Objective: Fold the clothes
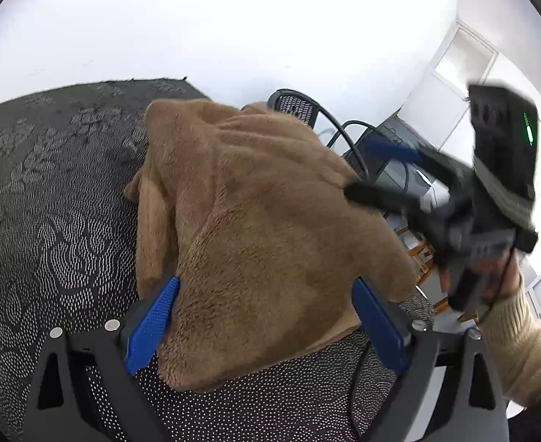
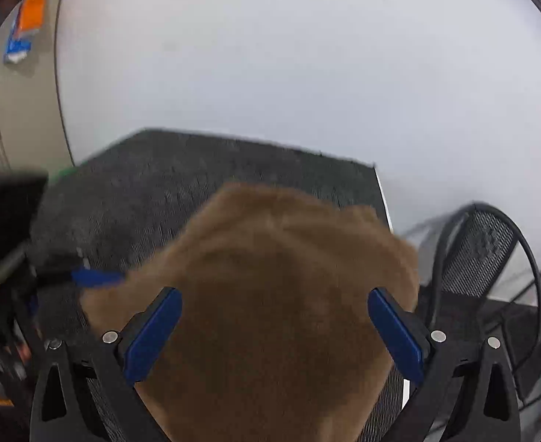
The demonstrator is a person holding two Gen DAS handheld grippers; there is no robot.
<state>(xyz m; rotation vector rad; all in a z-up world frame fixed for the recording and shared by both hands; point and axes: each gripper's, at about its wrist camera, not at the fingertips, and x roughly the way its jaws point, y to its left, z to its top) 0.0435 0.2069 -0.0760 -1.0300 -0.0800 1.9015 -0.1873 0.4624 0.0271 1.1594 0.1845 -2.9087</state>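
Observation:
A brown fleece garment [image 1: 255, 228] lies bunched on a table with a dark patterned cloth [image 1: 49, 221]. My left gripper [image 1: 266, 316] is open, its blue fingers [image 1: 152, 324] on either side of the garment's near end. My right gripper [image 2: 274, 328] is open too, its blue fingers [image 2: 152, 335] astride the garment [image 2: 270, 294] seen from the other side. The right gripper also shows in the left wrist view [image 1: 377, 169], blurred, at the garment's right edge. The left gripper's blue fingertip [image 2: 97, 278] shows at the garment's left edge in the right wrist view.
The table's far edge [image 2: 270, 143] meets a white wall. A black mesh chair [image 2: 480, 254] with cables stands off the table's right side, also seen in the left wrist view [image 1: 296, 105]. Wooden furniture [image 1: 421, 254] and a door [image 1: 466, 59] are beyond.

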